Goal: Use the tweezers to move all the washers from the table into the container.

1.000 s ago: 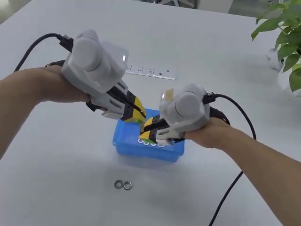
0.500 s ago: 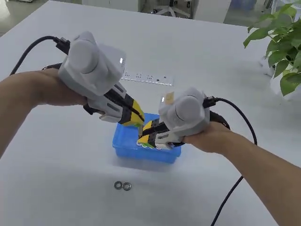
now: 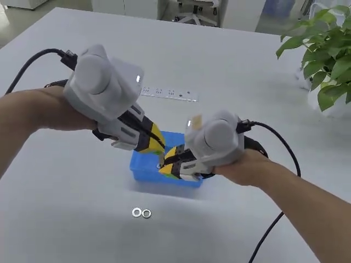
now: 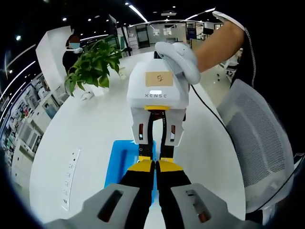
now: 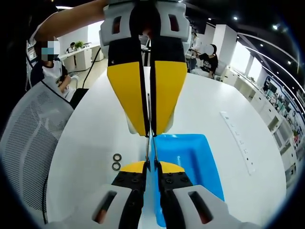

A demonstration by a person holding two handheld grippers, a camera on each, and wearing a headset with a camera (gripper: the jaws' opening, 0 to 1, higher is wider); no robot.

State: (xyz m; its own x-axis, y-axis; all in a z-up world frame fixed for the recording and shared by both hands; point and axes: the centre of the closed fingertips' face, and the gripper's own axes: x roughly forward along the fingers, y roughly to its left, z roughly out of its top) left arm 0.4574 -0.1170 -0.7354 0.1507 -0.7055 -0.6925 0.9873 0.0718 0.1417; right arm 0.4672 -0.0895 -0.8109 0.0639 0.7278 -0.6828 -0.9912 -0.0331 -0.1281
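Over the blue container (image 3: 156, 178), my two grippers sit tip to tip. The left gripper (image 3: 155, 143) angles in from the upper left and the right gripper (image 3: 166, 164) from the right. The tweezers (image 5: 150, 138) run between them. My left jaws are together on the upper end, and my right jaws pinch the two legs lower down. I read this as a regrip, not a pick. I can't make out any washer at the tweezer tips.

Change vs a second ago: the tips have drawn closer together above the container. The pale rings that showed inside it, beside my right tips, are now covered by the grippers. The whole view has also shifted, but that's my head moving, not the table.

Unchanged: two washers (image 3: 141, 212) lie on the table just in front of the container. They sit side by side, touching as far as I can tell, in the same spot relative to it. So those two are left to move. Likely next: settle the tweezers in one gripper, then go for that pair.
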